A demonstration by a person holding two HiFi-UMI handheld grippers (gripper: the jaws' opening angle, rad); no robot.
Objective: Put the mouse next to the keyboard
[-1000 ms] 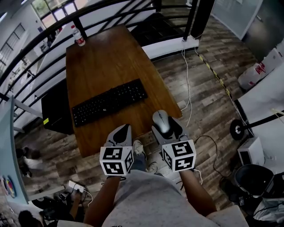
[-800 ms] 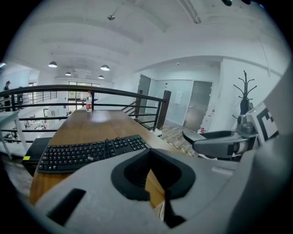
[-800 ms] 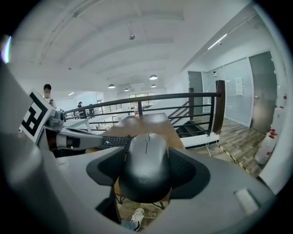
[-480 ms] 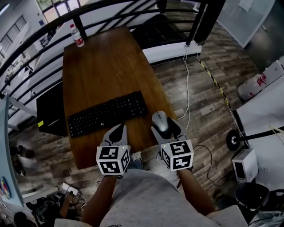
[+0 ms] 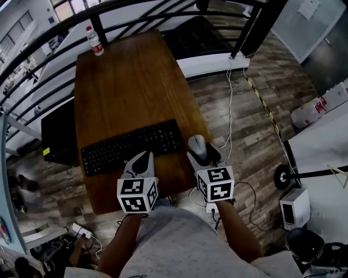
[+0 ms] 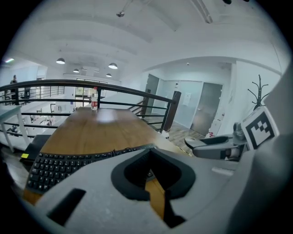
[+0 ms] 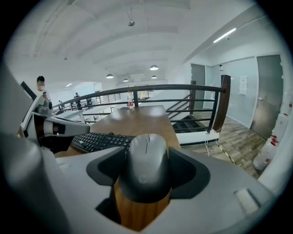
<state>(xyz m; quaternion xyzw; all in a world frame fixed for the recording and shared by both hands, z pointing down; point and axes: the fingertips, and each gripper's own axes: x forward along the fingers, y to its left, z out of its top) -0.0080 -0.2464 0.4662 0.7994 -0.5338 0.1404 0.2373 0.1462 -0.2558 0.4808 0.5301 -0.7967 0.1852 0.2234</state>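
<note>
- Evenly lit and moderately bright indoors, with soft white light from round ceiling lamps (image 6: 112,66) and a long white strip light (image 7: 224,35).
- Pale glare patch on the brown wooden tabletop (image 6: 106,118) toward its far end.
- Dimmer and more contrasty from the head view, with daylight at the bright window panes (image 5: 68,9).
- Only faint, soft shadows.
- Heavy fisheye bowing toward the edges, with black rounded corners in both gripper views.
- Slightly soft on the nearest foreground, crisp on the matte grey computer mouse (image 7: 147,167).
</note>
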